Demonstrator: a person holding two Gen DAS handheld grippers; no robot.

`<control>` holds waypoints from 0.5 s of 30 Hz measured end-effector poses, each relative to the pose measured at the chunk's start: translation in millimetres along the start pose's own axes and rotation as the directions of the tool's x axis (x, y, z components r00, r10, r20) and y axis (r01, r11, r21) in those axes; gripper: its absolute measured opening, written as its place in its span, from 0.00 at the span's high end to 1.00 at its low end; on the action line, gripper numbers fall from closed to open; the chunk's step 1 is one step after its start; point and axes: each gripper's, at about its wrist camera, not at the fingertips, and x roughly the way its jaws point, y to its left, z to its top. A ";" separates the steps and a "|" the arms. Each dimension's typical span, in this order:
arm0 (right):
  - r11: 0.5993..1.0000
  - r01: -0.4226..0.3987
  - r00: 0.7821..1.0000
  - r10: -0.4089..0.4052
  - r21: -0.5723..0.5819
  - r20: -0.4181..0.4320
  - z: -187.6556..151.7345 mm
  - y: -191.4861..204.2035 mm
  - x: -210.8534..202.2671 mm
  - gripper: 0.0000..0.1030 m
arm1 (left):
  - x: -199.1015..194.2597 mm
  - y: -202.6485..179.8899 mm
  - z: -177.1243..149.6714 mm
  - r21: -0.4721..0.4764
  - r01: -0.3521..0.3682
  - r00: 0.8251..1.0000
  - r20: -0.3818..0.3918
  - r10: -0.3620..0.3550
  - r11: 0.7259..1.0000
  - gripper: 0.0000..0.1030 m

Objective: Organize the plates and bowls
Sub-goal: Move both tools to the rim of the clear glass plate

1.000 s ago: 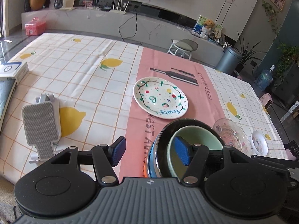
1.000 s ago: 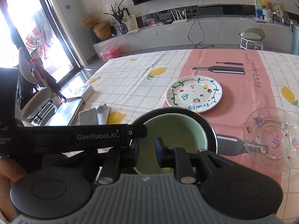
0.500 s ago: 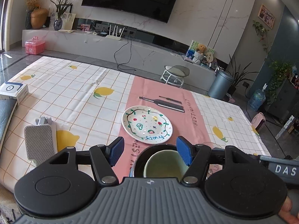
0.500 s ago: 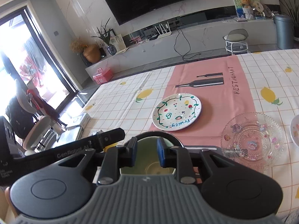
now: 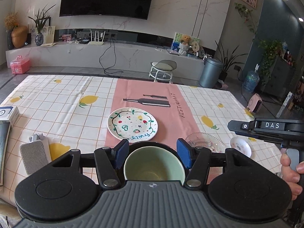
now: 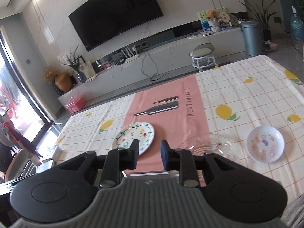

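Item: pale green bowl [image 5: 154,163], nested in a dark bowl [image 5: 152,144] at lower centre, between the wide, just-narrowing, non-gripping jaws of the left gripper [image 5: 152,153]; right gripper [image 6: 148,154], narrowly parted, slightly widening, empty, fronts the fruit-painted plate [image 6: 134,137] and glass plate [image 6: 210,145].

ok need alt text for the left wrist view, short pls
The open left gripper hovers over a pale green bowl nested in a dark bowl on a lemon-print tablecloth. Beyond lie a fruit-painted plate, a clear glass dish and a small white dish.

Glossy glazed green bowl [image 5: 154,164]
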 end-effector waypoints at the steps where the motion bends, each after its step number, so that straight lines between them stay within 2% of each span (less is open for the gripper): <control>1: 1.000 0.019 1.000 -0.019 0.011 0.000 0.3 -7.5 1.1 0.76 | 2.8 -5.9 -0.1 0.020 -0.011 1.000 -0.013 0.011 1.000 0.34; 8: 0.988 0.116 0.993 -0.112 0.100 -0.045 -4.0 -60.5 11.5 0.74 | 27.0 -45.4 7.3 0.112 -0.042 0.992 -0.115 0.055 0.993 0.34; 10: 0.984 0.129 0.990 -0.122 0.125 -0.065 -5.1 -71.5 14.5 0.73 | 38.6 -53.7 10.8 0.131 -0.048 0.983 -0.172 0.071 0.990 0.34; 13: 0.978 0.139 0.989 -0.127 0.159 -0.080 -6.2 -86.3 17.3 0.73 | 58.9 -70.3 17.6 0.238 -0.012 0.965 -0.253 0.074 0.971 0.34; 15: 0.973 0.160 0.985 -0.147 0.168 -0.086 -6.8 -92.5 18.4 0.73 | 71.7 -75.5 24.9 0.241 -0.032 0.952 -0.287 0.103 0.970 0.34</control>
